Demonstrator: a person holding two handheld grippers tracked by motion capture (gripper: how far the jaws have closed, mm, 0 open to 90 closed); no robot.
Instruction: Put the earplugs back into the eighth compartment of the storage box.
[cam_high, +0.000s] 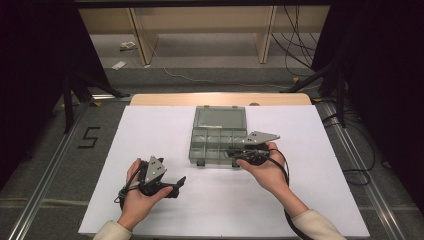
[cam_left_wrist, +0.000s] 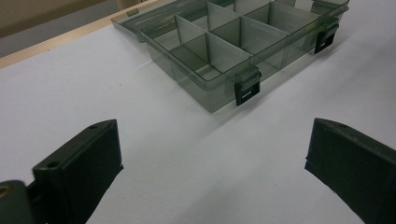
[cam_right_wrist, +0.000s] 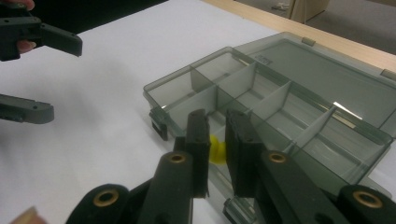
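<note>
A smoky clear compartment box (cam_high: 218, 145) lies open at the middle of the white table, its lid (cam_high: 220, 117) folded back flat. My right gripper (cam_right_wrist: 216, 140) hovers over the box's front right corner (cam_right_wrist: 261, 154), shut on a small yellow piece (cam_right_wrist: 216, 150) held between its pads just above a front compartment. In the high view the right gripper (cam_high: 236, 153) sits at that same corner. My left gripper (cam_high: 179, 184) rests near the table's front left, jaws wide open and nothing between them. The box (cam_left_wrist: 243, 46) shows ahead of those jaws, its compartments bare, with black latches (cam_left_wrist: 246, 88) on the front wall.
A white sheet (cam_high: 150, 135) covers the table, whose wooden edge (cam_high: 220, 99) shows at the back. Black stands and cables are on the floor at both sides, and wooden shelving (cam_high: 200, 30) is behind.
</note>
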